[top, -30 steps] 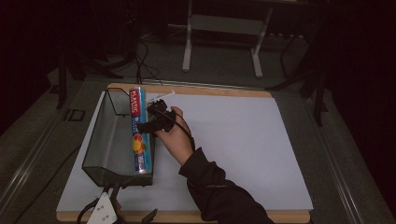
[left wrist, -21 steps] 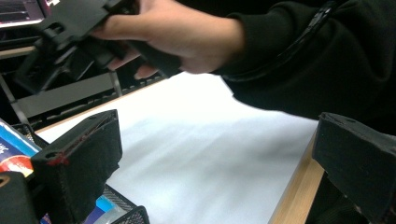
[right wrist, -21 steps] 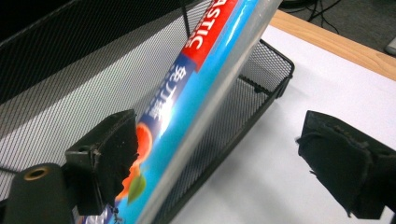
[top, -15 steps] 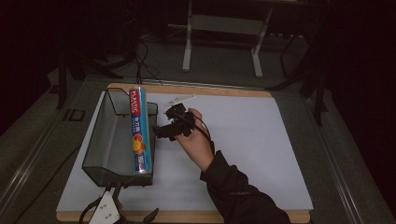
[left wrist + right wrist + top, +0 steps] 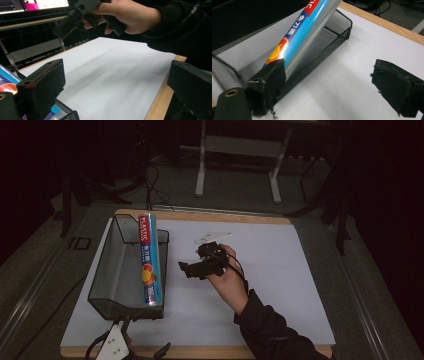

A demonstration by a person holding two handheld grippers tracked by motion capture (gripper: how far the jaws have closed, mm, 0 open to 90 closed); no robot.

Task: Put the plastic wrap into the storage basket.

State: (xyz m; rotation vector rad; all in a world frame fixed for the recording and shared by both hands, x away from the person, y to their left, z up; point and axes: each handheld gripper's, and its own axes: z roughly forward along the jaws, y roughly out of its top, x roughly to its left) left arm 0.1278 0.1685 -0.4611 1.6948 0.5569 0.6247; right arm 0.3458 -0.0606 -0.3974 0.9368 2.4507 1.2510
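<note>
your right gripper (image 5: 192, 269) is wide open mid-frame just right of the plastic wrap roll (image 5: 148, 262) lying in the mesh tray (image 5: 107, 270) at left, left gripper (image 5: 115, 82) open too at the bottom edge, so square the jaws across the roll before you squeeze

Room dim, surroundings near black; white desk (image 5: 280, 270) sheet is brightest. Glare streaks the foil roll (image 5: 312, 32). Raised hand (image 5: 125, 15) blurred, near pads soft.
</note>
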